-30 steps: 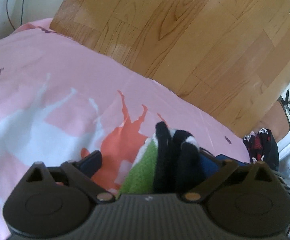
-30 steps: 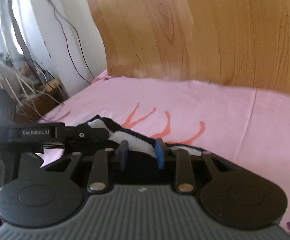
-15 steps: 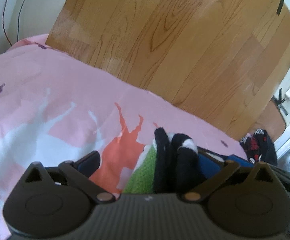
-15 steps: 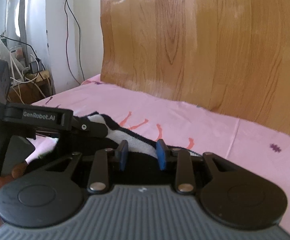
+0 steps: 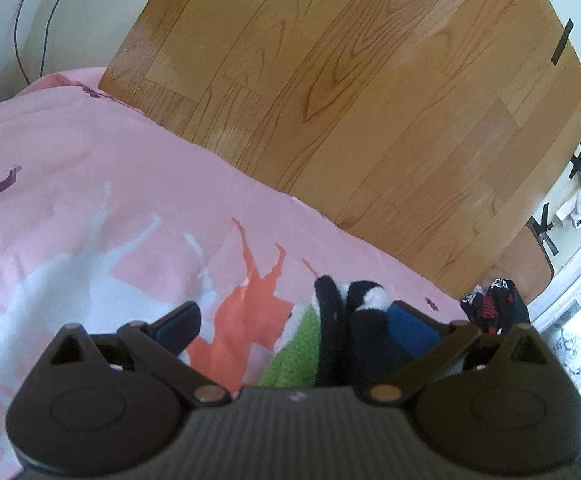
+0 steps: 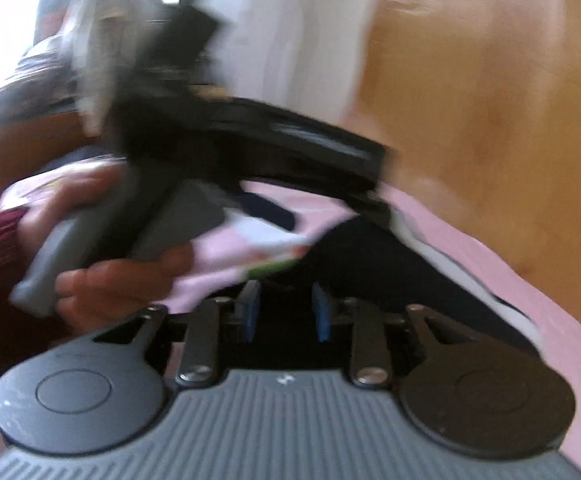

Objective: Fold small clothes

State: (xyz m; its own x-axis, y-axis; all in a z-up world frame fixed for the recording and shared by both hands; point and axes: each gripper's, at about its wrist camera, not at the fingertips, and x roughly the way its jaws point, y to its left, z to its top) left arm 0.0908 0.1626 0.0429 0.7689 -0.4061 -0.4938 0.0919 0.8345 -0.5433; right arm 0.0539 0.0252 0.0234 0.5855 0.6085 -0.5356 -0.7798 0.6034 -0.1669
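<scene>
A small fuzzy garment in black, white and green (image 5: 330, 340) lies on the pink bedsheet (image 5: 90, 184). My left gripper (image 5: 294, 326) is open wide over it, with the cloth bunched against the right blue pad (image 5: 410, 326); the left pad touches nothing. In the blurred right wrist view, my right gripper (image 6: 284, 312) has its blue pads close together with the black cloth (image 6: 370, 268) between them. The left gripper's body (image 6: 250, 136) and the hand holding it (image 6: 102, 268) fill that view's left.
A wooden headboard (image 5: 350, 92) stands behind the bed. A black and red patterned garment (image 5: 494, 312) lies at the bed's right edge. Cables hang on the white wall at the left (image 5: 30, 20). A window area is at the far right.
The right gripper has swung fast towards the left gripper, blurring its view. The left gripper has tilted up a little and stays open over the garment.
</scene>
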